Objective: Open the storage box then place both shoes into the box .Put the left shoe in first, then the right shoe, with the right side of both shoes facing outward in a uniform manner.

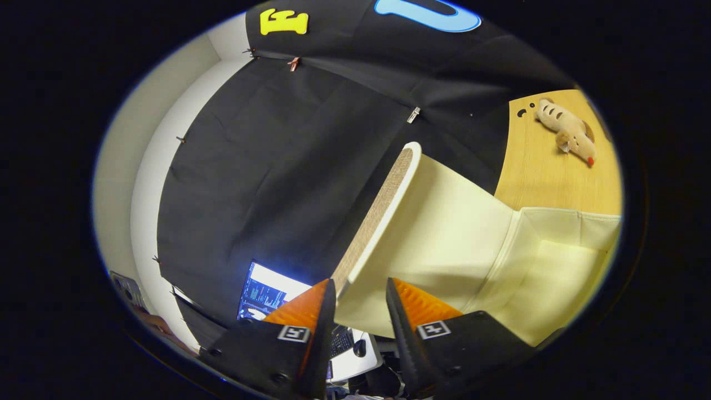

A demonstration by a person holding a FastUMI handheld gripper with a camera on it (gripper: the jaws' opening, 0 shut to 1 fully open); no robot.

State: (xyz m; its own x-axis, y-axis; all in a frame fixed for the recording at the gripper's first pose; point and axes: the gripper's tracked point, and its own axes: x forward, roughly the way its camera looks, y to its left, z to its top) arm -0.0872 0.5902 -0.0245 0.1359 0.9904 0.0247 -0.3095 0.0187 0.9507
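The black cloth wall (pixel 278 166) takes up most of what lies beyond the tongs, with a pale room wall (pixel 119 183) past its edge. Next in size is the storage box (pixel 555 278), cream fabric, its open mouth showing a soft lined inside; it sits on the wooden counter (pixel 555 178). Its lid (pixel 433 222) is swung up, a flat cream panel with a woven-looking outer face along its edge. The lid's free edge lies between the fingers of the tongs (pixel 361 294), which stand at a middling gap; whether both fingers press on it I cannot tell. The lid looks light and fairly stiff, a board under cloth, so that free edge seems the right place to hold, while the box walls would likely give under pressure. A lit screen (pixel 266 294) shows just beyond the fingers. On the counter beyond the box lies a small plush toy (pixel 572 133).
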